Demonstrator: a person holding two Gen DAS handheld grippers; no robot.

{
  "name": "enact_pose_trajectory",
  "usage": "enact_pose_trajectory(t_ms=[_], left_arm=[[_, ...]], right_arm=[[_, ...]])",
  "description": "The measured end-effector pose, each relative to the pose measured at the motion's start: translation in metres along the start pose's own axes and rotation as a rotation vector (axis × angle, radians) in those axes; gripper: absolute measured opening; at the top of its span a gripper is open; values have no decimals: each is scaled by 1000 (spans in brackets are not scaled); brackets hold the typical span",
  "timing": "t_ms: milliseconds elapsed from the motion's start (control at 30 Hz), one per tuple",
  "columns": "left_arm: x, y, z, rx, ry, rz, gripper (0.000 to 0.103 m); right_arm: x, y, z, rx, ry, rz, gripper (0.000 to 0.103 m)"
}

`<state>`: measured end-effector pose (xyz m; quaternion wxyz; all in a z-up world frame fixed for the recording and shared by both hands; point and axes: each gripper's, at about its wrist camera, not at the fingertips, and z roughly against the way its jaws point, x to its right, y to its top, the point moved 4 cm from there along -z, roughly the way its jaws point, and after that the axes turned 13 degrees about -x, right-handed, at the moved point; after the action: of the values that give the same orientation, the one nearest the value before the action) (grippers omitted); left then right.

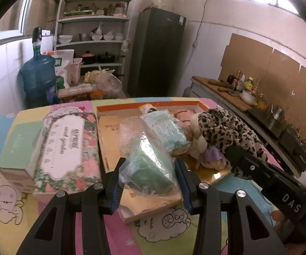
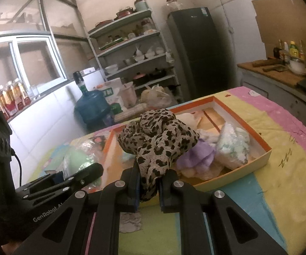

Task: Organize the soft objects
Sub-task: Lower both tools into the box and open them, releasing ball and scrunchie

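My left gripper point(image 1: 149, 167) is shut on a clear plastic bag with a green cloth inside point(image 1: 148, 161), held over the near edge of the orange-rimmed box point(image 1: 153, 105). Inside the box lie a pale green packet point(image 1: 167, 129), a purple cloth point(image 1: 211, 154) and other bagged soft things. My right gripper point(image 2: 149, 180) is shut on a leopard-print scarf point(image 2: 157, 138), which bunches up above the box point(image 2: 265, 148). That scarf point(image 1: 227, 127) and the right gripper point(image 1: 235, 159) also show at the right of the left wrist view. The left gripper point(image 2: 82, 174) appears low at left in the right wrist view.
A floral box point(image 1: 68, 148) and a pale green box point(image 1: 19, 146) lie on the cartoon-print tablecloth point(image 1: 163, 221) left of the orange box. Beyond the table stand a blue water jug point(image 1: 39, 74), a shelf rack point(image 1: 93, 31), a dark fridge point(image 1: 159, 51) and a counter with bottles point(image 1: 244, 89).
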<state>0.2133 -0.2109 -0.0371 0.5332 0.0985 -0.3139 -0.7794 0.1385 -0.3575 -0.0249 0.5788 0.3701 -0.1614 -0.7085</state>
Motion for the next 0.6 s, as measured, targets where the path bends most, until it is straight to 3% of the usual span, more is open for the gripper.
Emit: enact_pose_trajectory(t_ms=[600], left_arm=[[11, 3, -44, -65, 28, 3, 46]], right_arm=[[26, 20, -44, -57, 10, -26, 14]])
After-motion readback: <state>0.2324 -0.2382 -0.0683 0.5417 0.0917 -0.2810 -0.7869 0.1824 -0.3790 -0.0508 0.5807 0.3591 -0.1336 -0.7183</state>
